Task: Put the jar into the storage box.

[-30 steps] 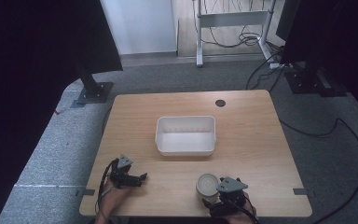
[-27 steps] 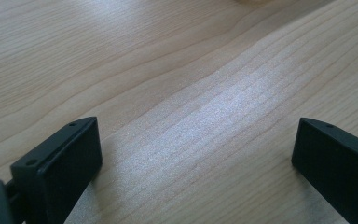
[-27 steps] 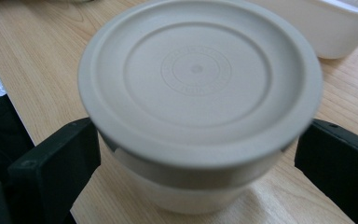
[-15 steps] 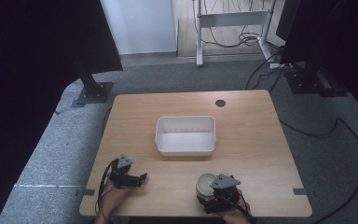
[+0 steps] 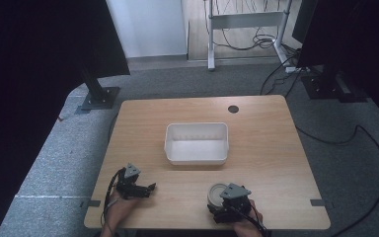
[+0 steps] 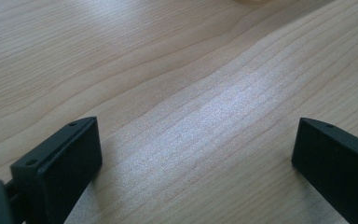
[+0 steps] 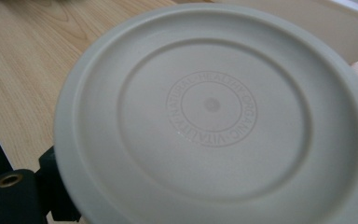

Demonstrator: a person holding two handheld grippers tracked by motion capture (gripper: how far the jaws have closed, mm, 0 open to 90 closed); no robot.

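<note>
The right hand-held gripper (image 5: 223,203) clasps one round grey lid (image 7: 214,116) at the tabletop's (image 5: 276,148) 6 o'clock edge, while the left hand-held gripper (image 5: 145,188) gapes wide, empty, beside one white bin (image 5: 196,143).

Left gripper (image 5: 150,187) — black, square flat jaws, small screw holes; right gripper (image 5: 216,211) — grey three-cornered plate, black cable

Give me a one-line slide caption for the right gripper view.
Right tool at a round grey lid embossed with ringed lettering, above the wooden table, white bin behind.
</note>
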